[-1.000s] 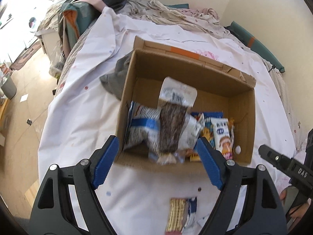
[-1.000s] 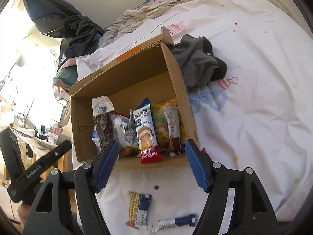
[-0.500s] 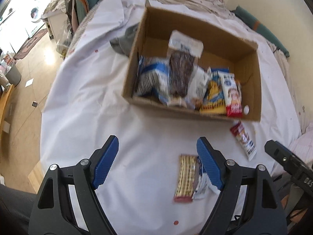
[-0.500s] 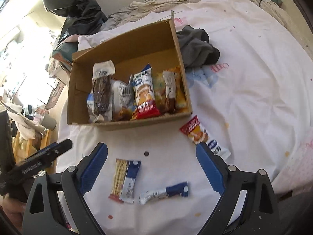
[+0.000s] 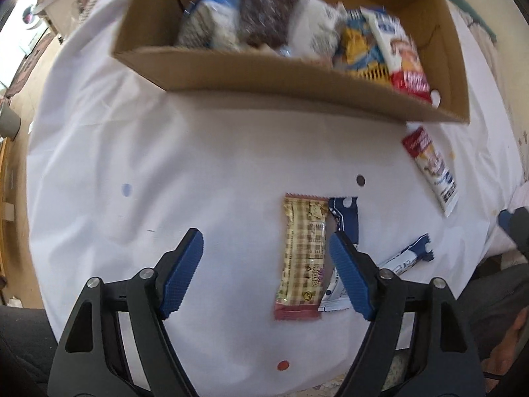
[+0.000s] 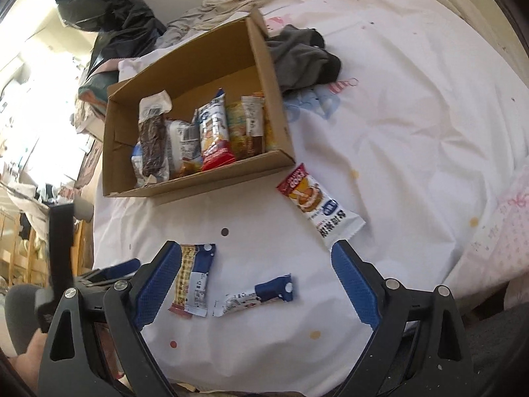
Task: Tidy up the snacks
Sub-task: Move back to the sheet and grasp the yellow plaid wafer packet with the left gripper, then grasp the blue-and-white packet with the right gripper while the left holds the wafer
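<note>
A cardboard box (image 5: 264, 76) (image 6: 185, 185) on the white sheet holds several snack packets standing in a row. On the sheet in front of it lie a tan checked wafer packet (image 5: 302, 254) (image 6: 185, 278) over a blue-and-white packet (image 5: 347, 218) (image 6: 201, 278), a small blue-and-white bar (image 5: 406, 258) (image 6: 261, 294), and a red-and-white packet (image 5: 429, 168) (image 6: 317, 205). My left gripper (image 5: 264, 274) is open and empty, low over the sheet, its right finger beside the wafer packet. My right gripper (image 6: 251, 291) is open and empty, straddling the small bar.
A grey cloth (image 6: 301, 59) lies beside the box's right wall. Rumpled bedding and a black bag (image 6: 109, 26) sit behind the box. The bed edge drops to the floor on the left (image 5: 13, 172). The left gripper's tip shows at the left (image 6: 109, 273).
Both grippers have pulled back from the box and dropped toward the loose packets on the sheet. The left gripper now sits beside the wafer packet. Both stay open.
</note>
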`<state>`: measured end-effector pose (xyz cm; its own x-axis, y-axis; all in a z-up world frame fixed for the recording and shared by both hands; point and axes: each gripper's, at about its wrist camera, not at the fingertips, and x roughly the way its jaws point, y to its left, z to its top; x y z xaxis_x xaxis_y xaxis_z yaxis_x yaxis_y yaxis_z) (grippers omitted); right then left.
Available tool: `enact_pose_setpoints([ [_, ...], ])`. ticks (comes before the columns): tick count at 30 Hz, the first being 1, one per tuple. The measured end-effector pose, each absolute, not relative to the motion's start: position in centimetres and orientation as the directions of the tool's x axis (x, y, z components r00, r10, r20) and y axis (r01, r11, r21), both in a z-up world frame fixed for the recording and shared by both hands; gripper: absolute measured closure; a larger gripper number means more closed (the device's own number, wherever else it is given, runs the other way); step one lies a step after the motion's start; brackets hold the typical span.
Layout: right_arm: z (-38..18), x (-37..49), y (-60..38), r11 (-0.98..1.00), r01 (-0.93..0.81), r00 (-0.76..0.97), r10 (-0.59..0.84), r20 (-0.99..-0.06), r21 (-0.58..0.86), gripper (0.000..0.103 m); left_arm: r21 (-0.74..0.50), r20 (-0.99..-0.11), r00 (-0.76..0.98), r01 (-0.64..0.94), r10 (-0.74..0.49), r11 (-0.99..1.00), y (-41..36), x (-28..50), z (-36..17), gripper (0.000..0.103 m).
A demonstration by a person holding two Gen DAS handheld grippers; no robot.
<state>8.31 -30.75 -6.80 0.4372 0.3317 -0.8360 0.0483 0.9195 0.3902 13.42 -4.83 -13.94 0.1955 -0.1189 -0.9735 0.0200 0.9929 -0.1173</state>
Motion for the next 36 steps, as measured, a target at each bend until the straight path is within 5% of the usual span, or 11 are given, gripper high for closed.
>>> enact_pose_setpoints([
  [8,-7.2,8.5,-30.8,0.917,0.059,0.424,0.335,-0.842,0.395,0.009,-0.092,-0.985,0.138,0.083,-0.103,0.992,-6.9,13.1,-16.0,0.04],
  [10,-7.8,8.8,-30.7,0.909,0.069,0.4,0.353,-0.846,0.412,0.009,-0.078,-0.986,0.139,0.093,-0.091,0.993,-7.1,13.0,-16.0,0.049],
  [12,-8.8,9.0,-30.5,0.895,0.087,0.357,0.381,-0.853,0.437,0.009,-0.065,-0.988,0.135,0.095,-0.078,0.993,-7.2,12.9,-16.1,0.076],
  [13,-9.8,9.2,-30.4,0.883,0.112,0.312,0.404,-0.86,0.455,0.01,-0.066,-0.988,0.132,0.096,-0.078,0.993,-7.1,12.9,-16.0,0.081],
  [19,-15.0,9.4,-29.2,0.854,0.237,0.065,0.462,-0.884,0.464,0.033,-0.094,-0.987,0.129,0.052,-0.1,0.994,-6.2,13.2,-15.1,0.081],
  [27,-16.7,10.5,-26.3,0.883,0.21,0.008,0.427,-0.904,0.419,0.037,-0.131,-0.967,0.225,-0.024,-0.123,0.991,-3.9,13.3,-11.9,0.081],
  [32,-16.7,11.6,-23.5,0.945,0.098,0.027,0.312,-0.95,0.313,0.049,-0.172,-0.955,0.254,-0.067,-0.15,0.983,-2.1,13.1,-10.4,0.081],
  [35,-16.5,12.1,-21.4,0.977,-0.019,0.054,0.214,-0.975,0.214,0.083,-0.185,-0.953,0.26,-0.092,-0.156,0.978,-0.8,13.3,-9.8,0.081],
  [36,-16.4,12.3,-21.0,0.978,-0.039,0.06,0.206,-0.977,0.204,0.084,-0.189,-0.953,0.26,-0.098,-0.158,0.977,-0.5,13.2,-9.7,0.081],
])
